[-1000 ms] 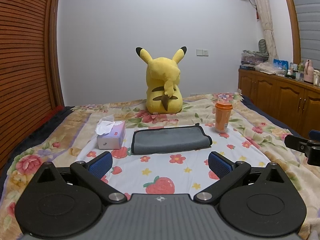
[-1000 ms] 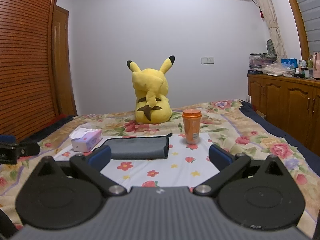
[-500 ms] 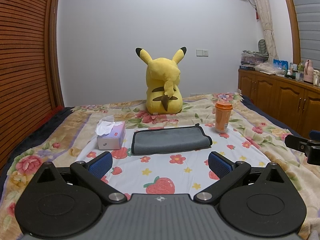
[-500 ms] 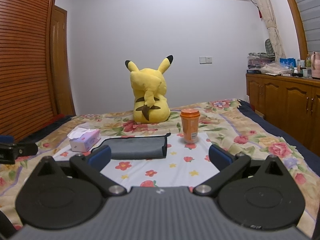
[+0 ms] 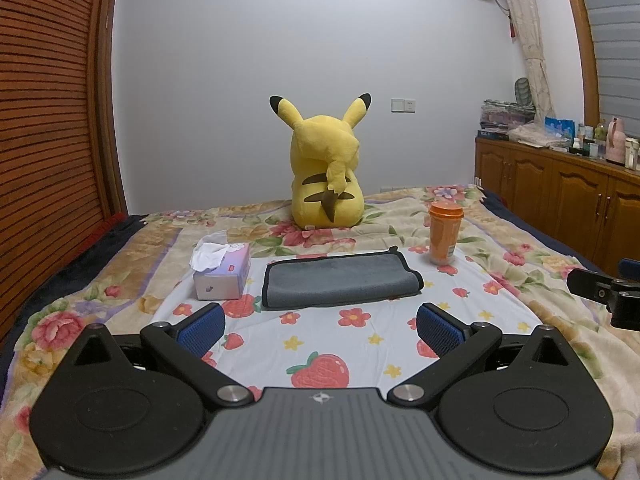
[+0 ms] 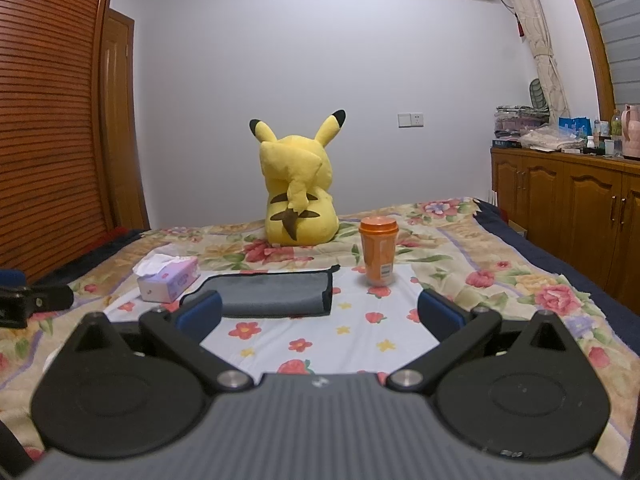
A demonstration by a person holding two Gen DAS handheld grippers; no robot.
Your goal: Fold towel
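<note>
A grey towel with black trim (image 5: 340, 280) lies folded into a flat rectangle on the white flowered sheet; it also shows in the right wrist view (image 6: 276, 294). My left gripper (image 5: 320, 328) is open and empty, held above the sheet short of the towel. My right gripper (image 6: 320, 314) is open and empty, also short of the towel and to its right. The right gripper's tip shows at the right edge of the left wrist view (image 5: 604, 292). The left gripper's tip shows at the left edge of the right wrist view (image 6: 32, 300).
A tissue box (image 5: 222, 272) sits left of the towel. An orange cup (image 5: 445, 232) stands at its right far corner. A yellow plush toy (image 5: 326, 176) sits behind it. Wooden cabinets (image 5: 560, 200) line the right wall, a slatted wooden door (image 5: 48, 120) the left.
The right wrist view has shifted slightly, so the scene sits a little lower and left. The left gripper has not moved. The towel lies as before.
</note>
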